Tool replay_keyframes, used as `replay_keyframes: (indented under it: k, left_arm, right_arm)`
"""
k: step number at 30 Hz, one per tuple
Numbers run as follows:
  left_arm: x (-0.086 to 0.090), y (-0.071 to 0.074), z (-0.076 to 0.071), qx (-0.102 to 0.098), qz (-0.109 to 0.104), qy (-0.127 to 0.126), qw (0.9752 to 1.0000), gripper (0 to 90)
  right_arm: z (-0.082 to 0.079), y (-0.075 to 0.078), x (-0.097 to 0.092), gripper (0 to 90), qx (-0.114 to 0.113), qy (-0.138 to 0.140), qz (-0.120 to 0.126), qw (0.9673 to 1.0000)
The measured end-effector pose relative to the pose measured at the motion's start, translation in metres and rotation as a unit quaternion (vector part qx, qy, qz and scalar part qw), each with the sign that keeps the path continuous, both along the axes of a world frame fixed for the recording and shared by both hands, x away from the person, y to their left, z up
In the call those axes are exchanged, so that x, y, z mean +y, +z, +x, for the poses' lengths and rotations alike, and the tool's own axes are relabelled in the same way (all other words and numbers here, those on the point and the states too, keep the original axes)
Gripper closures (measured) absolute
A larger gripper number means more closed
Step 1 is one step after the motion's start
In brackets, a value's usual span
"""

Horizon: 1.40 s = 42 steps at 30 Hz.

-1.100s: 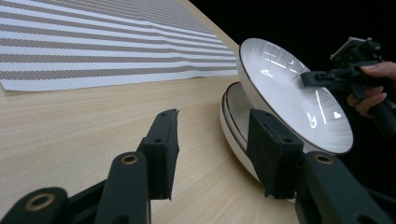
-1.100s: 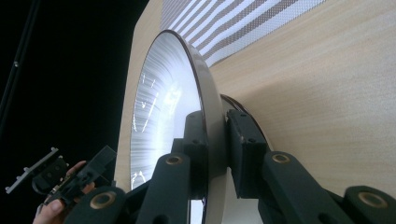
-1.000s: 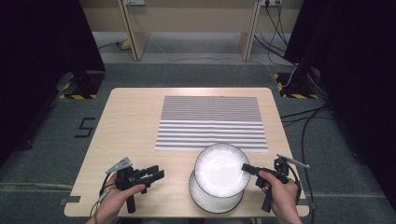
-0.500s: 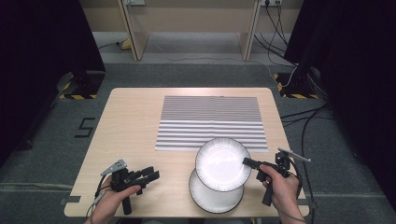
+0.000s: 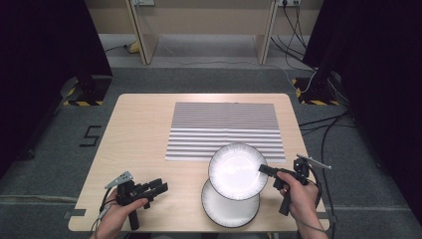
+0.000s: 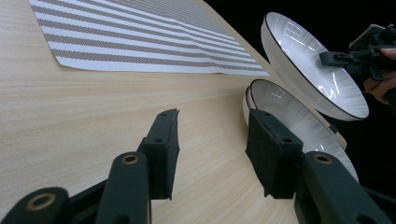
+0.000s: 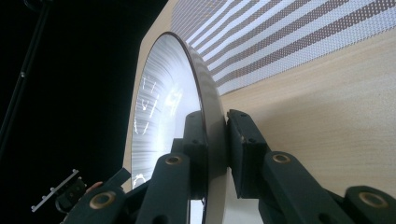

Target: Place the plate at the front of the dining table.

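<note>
A white plate with a dark rim [image 5: 238, 171] hangs tilted above the table, and my right gripper [image 5: 263, 170] is shut on its right edge. The right gripper view has both pads [image 7: 238, 135] pressed on the rim of that plate [image 7: 163, 93]. A second, matching plate [image 5: 230, 209] lies flat on the table beneath it, near the front edge. My left gripper [image 5: 159, 186] rests at the front left, open and holding nothing. Its view looks between its open jaws [image 6: 212, 154] toward the lying plate [image 6: 299, 121] and the raised plate [image 6: 308, 65].
A grey-and-white striped placemat [image 5: 225, 130] covers the middle and back of the wooden table [image 5: 139, 129]. Bare wood lies to the left of the mat and plates. Cables trail on the floor at the right [image 5: 328, 124].
The held plate has edged slightly away from the front edge, toward the placemat. The left gripper has stayed put.
</note>
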<state>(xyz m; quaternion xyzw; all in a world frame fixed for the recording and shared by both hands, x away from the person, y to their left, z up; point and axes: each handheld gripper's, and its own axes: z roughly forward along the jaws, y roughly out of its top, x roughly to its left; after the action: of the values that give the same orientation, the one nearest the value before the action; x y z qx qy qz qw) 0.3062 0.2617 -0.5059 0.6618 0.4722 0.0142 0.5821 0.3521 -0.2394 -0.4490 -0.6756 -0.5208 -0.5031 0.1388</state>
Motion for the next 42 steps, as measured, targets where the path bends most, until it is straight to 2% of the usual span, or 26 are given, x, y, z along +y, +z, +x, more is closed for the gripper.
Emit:
replay_keyframes:
  k: [12,24,42]
  left_arm:
    - [0.005,-0.003,-0.002,0.002,0.002,0.008,1.0,53.3]
    - [0.003,-0.007,-0.003,0.003,-0.002,0.01,0.9999,53.1]
    - [0.004,-0.01,-0.003,0.001,0.011,0.023,0.9997,48.2]
  right_arm:
    - [0.008,0.004,-0.001,78.2,-0.003,-0.006,0.001,1.0]
    - [0.019,0.013,-0.003,78.2,-0.01,-0.012,-0.005,0.9999]
    - [0.036,0.024,-0.001,78.1,-0.016,-0.02,-0.005,0.9997]
